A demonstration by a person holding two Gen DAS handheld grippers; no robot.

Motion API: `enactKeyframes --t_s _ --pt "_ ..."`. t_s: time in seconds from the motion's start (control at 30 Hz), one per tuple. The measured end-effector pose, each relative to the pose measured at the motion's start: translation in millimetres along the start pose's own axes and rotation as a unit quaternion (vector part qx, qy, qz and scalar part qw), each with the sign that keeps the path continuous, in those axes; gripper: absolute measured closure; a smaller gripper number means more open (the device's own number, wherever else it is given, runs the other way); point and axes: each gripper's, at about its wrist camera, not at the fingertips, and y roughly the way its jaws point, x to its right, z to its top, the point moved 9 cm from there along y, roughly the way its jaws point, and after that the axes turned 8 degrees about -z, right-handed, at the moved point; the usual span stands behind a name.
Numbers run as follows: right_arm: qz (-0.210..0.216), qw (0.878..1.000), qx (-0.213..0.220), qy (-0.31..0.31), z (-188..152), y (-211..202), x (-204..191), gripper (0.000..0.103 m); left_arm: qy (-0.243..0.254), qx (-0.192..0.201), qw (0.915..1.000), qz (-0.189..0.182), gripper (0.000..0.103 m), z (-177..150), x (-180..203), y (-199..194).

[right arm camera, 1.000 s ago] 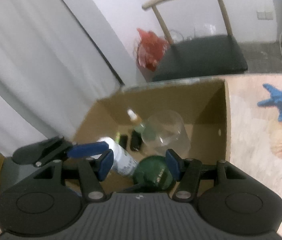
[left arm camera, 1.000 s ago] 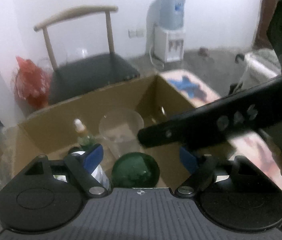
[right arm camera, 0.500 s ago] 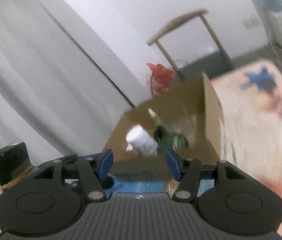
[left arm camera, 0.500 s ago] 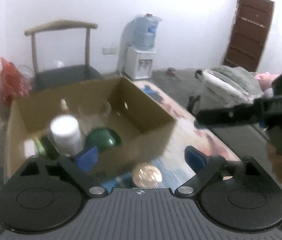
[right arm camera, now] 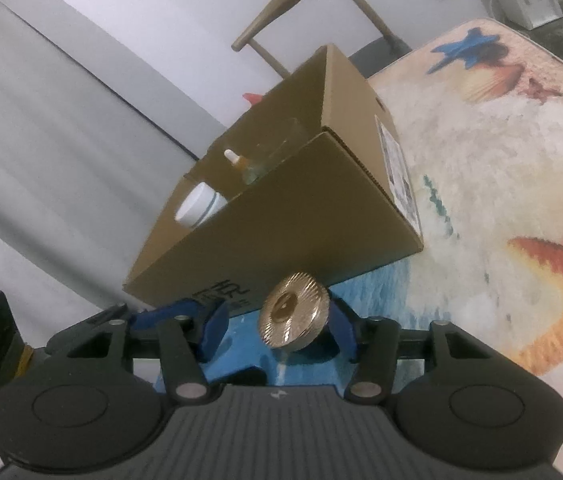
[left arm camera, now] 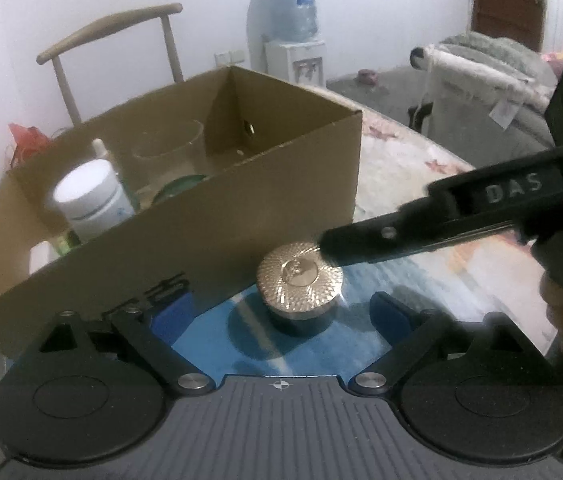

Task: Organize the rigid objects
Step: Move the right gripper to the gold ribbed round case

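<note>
A small dark jar with a ribbed gold lid [left arm camera: 299,280] stands on the blue patch of the tablecloth, just in front of the cardboard box [left arm camera: 209,216]. My left gripper [left arm camera: 277,314] is open and low, with the jar just ahead between its fingers and touching neither. In the right wrist view the jar [right arm camera: 293,316] sits between my right gripper's [right arm camera: 277,330] closing jaws. It lies against the right pad, with a gap to the left pad. From the left wrist view the right gripper's fingertip [left arm camera: 333,244] hangs at the lid's edge.
The box holds a white bottle [left arm camera: 89,200], a clear glass container [left arm camera: 169,148], a green round object [left arm camera: 179,184] and a small dropper bottle [right arm camera: 235,160]. A chair [left arm camera: 113,36] stands behind the box. The patterned tablecloth [right arm camera: 501,184] stretches to the right.
Both grippers have drawn back from over the box and sunk to the table in front of it. The gold-lidded jar has come into view between their fingers.
</note>
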Motion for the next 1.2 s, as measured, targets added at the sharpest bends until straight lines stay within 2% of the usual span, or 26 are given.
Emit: enactKeyframes --t_s 0.13,0.2,0.4,0.5,0.63,0.73,0.87,0.97,1.03,1.2 --pt "0.004 1.0 -0.003 0.0 2.5 8.0 2.8 0.05 0.014 0.002 0.9998 0.011 0.012 4.0 4.3 13.4" --pt "0.005 1.0 -0.005 -0.003 2.3 11.4 2.8 0.052 0.02 -0.003 0.9997 0.015 0.022 5.6 5.7 20.9" --pt "0.005 1.0 0.002 -0.015 4.3 5.6 -1.2 0.052 0.003 -0.017 0.9995 0.025 0.021 -1.6 5.9 10.2" --pt "0.005 1.0 0.014 -0.02 5.7 -5.5 -3.5 0.052 -0.019 -0.002 0.9992 0.035 0.021 -6.9 -3.6 -18.2" --pt "0.011 0.999 0.024 -0.023 5.0 -16.4 -6.4 0.052 -0.073 0.024 0.9958 0.049 0.02 -20.5 -23.0 -72.1" --pt "0.02 0.999 0.027 -0.026 1.8 -21.4 -11.3 0.052 -0.113 0.048 0.9892 0.079 0.019 -33.5 -40.3 -116.8" --pt "0.033 0.998 0.029 -0.034 -3.1 -26.3 -19.5 0.052 -0.146 0.07 0.9803 0.113 0.014 -47.8 -59.3 -155.4" --pt "0.036 0.998 0.027 -0.041 -7.2 -25.5 -25.6 0.051 -0.167 0.065 0.9754 0.129 0.013 -59.3 -69.4 -159.2" --pt "0.034 0.998 0.024 -0.046 -10.1 -24.0 -29.1 0.051 -0.18 0.068 0.9735 0.124 0.013 -65.0 -74.6 -155.8" --pt "0.014 0.998 0.032 -0.058 -11.0 -24.5 -30.2 0.051 -0.175 0.068 0.9773 0.098 0.013 -72.3 -71.9 -122.8"
